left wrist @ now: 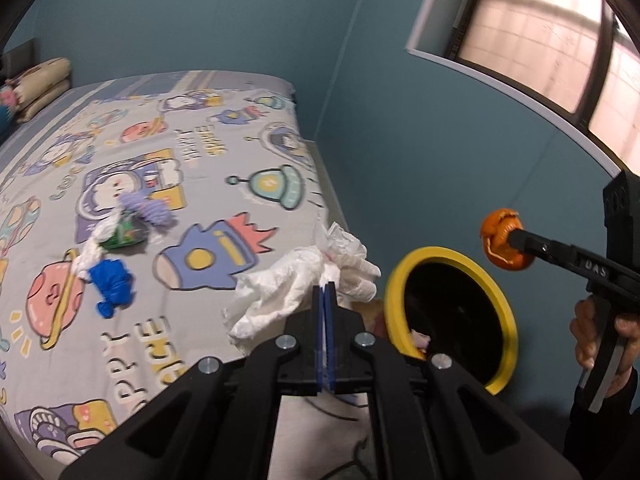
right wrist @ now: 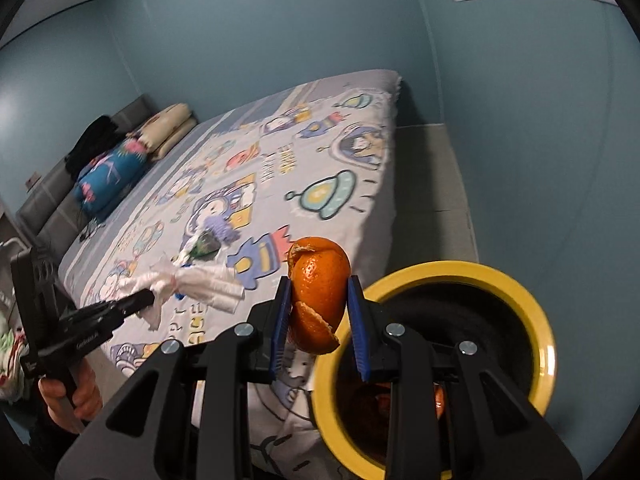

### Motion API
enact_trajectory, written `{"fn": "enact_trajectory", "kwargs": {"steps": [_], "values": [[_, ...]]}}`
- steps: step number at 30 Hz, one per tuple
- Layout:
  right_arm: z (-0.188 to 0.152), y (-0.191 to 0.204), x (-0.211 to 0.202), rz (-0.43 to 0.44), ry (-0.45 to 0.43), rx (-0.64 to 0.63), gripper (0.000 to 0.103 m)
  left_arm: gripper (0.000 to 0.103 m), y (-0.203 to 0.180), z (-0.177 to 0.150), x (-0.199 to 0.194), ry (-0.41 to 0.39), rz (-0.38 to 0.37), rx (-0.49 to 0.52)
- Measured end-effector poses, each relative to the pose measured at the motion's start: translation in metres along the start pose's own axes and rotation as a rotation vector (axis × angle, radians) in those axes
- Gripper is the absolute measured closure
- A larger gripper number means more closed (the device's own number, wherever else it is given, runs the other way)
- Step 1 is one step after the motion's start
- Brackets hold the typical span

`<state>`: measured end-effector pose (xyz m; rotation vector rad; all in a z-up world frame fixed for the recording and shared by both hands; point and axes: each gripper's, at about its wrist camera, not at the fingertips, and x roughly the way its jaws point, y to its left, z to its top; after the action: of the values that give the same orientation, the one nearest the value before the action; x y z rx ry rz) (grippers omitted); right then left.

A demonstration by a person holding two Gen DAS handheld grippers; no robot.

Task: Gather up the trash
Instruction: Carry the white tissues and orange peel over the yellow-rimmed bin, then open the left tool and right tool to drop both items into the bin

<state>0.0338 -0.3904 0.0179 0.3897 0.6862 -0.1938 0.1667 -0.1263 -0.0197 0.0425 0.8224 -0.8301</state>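
Trash lay in a loose cluster at the left of the left wrist view, on a cartoon space-print bedsheet [left wrist: 168, 160]: a crumpled blue piece [left wrist: 112, 282], a twisted white wrapper [left wrist: 94, 246], a green packet [left wrist: 126, 236] and a lavender ribbed piece [left wrist: 150, 208], all close together. At the upper left edge we saw folded cream pillows [left wrist: 40, 84] against the teal wall [left wrist: 248, 20].

Toward the centre, our left gripper [left wrist: 325, 286] was clenched on a crumpled white tissue [left wrist: 304, 292], its blue pads pressed flat together with the tissue bunched above and to the left of them, lifted clear of the sheet. Just right of it stood a yellow-rimmed bin [left wrist: 400, 280] with a dark inside, at the corner of the bed. Further right, our right gripper [left wrist: 514, 238] held an orange peel [left wrist: 502, 240] in the air above the bin's rim, and a hand [left wrist: 600, 332] gripped its handle at the right edge. A window [left wrist: 540, 32] filled the upper right.

In the right wrist view, the left gripper [right wrist: 150, 300] came in from the lower left with the tissue [right wrist: 200, 284] over the sheet [right wrist: 320, 152]. At the centre, the right gripper [right wrist: 320, 316] grasped the orange peel [right wrist: 320, 280] between its blue pads [right wrist: 282, 320], jaws partly apart around it. The bin [right wrist: 500, 280] sat at the lower right, with more orange scraps dimly visible inside.
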Motion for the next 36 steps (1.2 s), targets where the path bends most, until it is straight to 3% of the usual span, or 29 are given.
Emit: {"fn": "enact_trajectory", "kwargs": {"steps": [15, 36], "values": [[0.002, -0.05, -0.023, -0.051, -0.054, 0.093, 0.077, 0.102, -0.073, 0.002, 0.026, 0.072, -0.081, 0.112], [-0.004, -0.088, -0.011, -0.053, -0.018, 0.179, 0.076, 0.102, -0.113, -0.025, 0.082, 0.22, -0.198, 0.131]]}}
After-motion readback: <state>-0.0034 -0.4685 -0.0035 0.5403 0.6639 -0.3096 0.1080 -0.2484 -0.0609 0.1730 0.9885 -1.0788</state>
